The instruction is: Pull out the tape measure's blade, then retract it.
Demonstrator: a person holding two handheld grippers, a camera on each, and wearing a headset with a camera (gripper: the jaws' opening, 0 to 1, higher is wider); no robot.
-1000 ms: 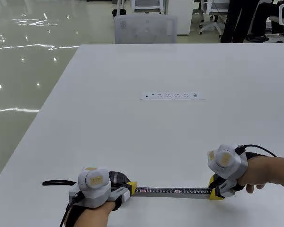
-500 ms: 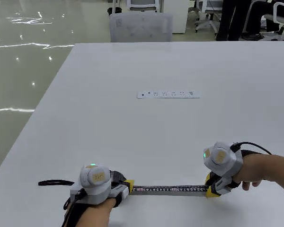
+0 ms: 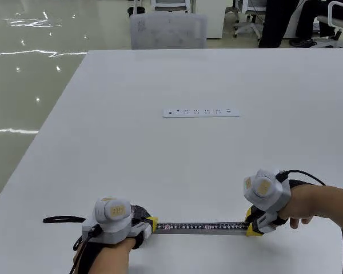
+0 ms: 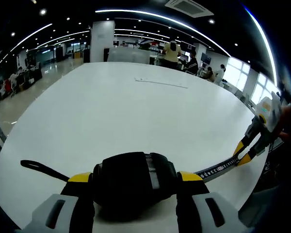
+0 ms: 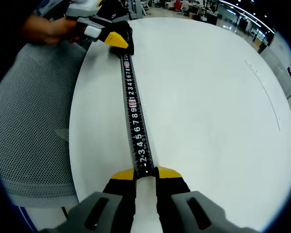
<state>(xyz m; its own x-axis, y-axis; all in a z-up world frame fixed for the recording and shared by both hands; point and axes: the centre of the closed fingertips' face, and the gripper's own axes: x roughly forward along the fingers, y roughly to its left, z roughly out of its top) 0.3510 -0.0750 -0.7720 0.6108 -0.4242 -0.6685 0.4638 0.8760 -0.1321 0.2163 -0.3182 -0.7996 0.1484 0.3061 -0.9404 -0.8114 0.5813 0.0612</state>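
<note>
- Lying flat on the white table (image 3: 160, 154) near its front edge, the blade (image 3: 203, 227) is drawn out in a straight line, its long axis running left to right between the two grippers.
- The left gripper (image 3: 144, 226) has its jaws clamped on either side of the black tape measure case (image 4: 135, 179), which rests on the table with its strap (image 4: 41, 169) trailing away to the left.
- The right gripper (image 5: 145, 174) pinches the blade's free end between its yellow tips; in the right gripper view the numbered blade runs straight ahead from the jaws to the case.
- The case lies directly left of the right gripper, in line with the blade.
- Judgement: whichever comes next, more pull or the return, the right gripper should travel along this same line, away from the case or back toward it, while the left holds the case in place. Straying sideways would risk kinking the blade.
</note>
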